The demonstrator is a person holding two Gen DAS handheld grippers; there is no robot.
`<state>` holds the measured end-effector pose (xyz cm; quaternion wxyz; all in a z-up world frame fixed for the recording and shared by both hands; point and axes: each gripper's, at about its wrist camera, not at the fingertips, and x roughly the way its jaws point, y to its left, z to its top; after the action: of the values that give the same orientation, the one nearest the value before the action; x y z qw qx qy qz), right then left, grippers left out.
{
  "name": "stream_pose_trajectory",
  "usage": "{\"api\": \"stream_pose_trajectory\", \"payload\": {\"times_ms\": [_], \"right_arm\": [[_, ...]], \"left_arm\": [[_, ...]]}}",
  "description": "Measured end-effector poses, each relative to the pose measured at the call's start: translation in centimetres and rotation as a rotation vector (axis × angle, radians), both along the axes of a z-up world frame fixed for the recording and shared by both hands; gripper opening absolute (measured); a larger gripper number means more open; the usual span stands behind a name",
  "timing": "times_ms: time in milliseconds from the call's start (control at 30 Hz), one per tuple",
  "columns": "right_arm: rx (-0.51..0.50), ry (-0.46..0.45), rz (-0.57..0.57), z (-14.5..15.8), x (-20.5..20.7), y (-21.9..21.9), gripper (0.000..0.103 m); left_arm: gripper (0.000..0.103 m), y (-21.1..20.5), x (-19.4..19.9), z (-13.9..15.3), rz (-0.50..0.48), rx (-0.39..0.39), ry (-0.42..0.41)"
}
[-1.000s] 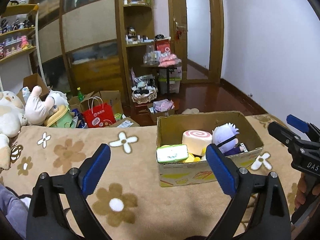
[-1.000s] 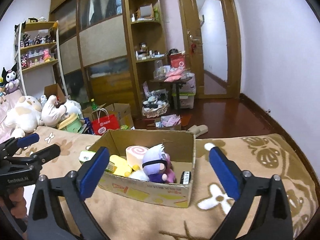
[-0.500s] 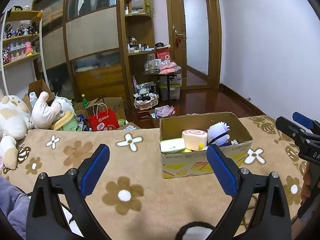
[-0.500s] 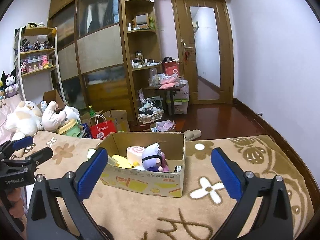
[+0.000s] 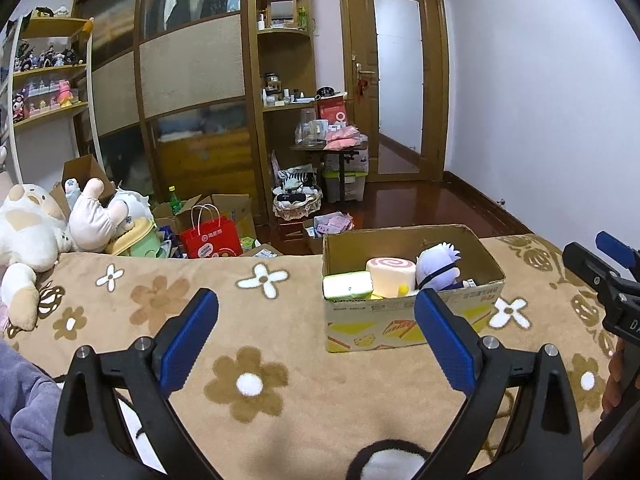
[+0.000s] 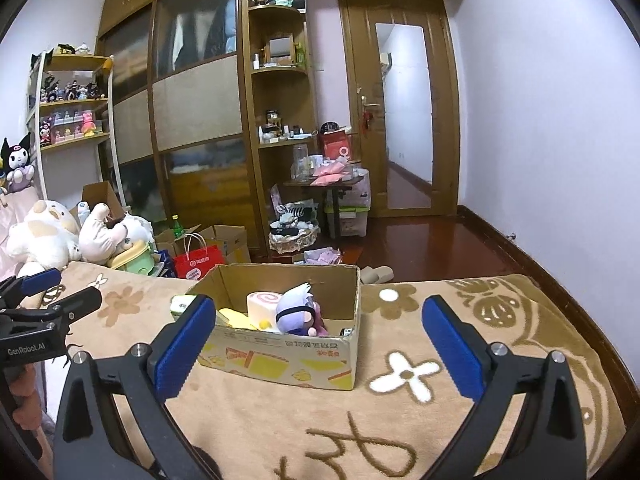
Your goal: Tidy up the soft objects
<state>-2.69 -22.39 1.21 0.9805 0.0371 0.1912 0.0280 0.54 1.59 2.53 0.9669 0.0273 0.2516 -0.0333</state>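
— Where are your soft toys?
— In the cardboard box [image 5: 412,316] on the blanket [image 5: 280,336]. Your left hand-held gripper [image 5: 316,336] and right hand-held gripper [image 6: 320,340] are both spread, empty.

A lived-in home bedroom — a bed under a tan flowered blanket [image 5: 280,360], a built-in wooden wardrobe [image 6: 192,112] with sliding panels, corner shelves [image 6: 280,72] of jars and bottles, a shelf of figurines [image 6: 72,92]. Plush toys [image 5: 36,228] heap at the bed's edge, and boxes and a red bag [image 5: 210,236] clutter the wooden floor [image 6: 432,244] by the door [image 6: 400,104].
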Motion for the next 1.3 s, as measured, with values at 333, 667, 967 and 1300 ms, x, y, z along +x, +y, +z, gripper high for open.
{"api": "stream_pose_trajectory", "payload": {"times_ms": [333,667,967,1300], "right_arm": [[-0.015,0.007,0.013,-2.0,-0.2,0.0,0.103],[-0.003,0.007,-0.016,-2.6,-0.1,-0.6,0.103],[0.005,-0.004,-0.038,-2.5,-0.2,-1.1,0.103],[0.011,0.015,-0.045,-2.7,0.1,-1.3,0.103]], "left_arm": [[0.098,0.3,-0.9,-0.6,0.008,-0.009,-0.02],[0.098,-0.2,-0.7,-1.7,0.001,0.01,-0.017],[0.098,-1.0,-0.3,-2.4,-0.015,0.036,-0.003],[0.098,-1.1,0.1,-2.7,-0.016,0.042,0.018]]}}
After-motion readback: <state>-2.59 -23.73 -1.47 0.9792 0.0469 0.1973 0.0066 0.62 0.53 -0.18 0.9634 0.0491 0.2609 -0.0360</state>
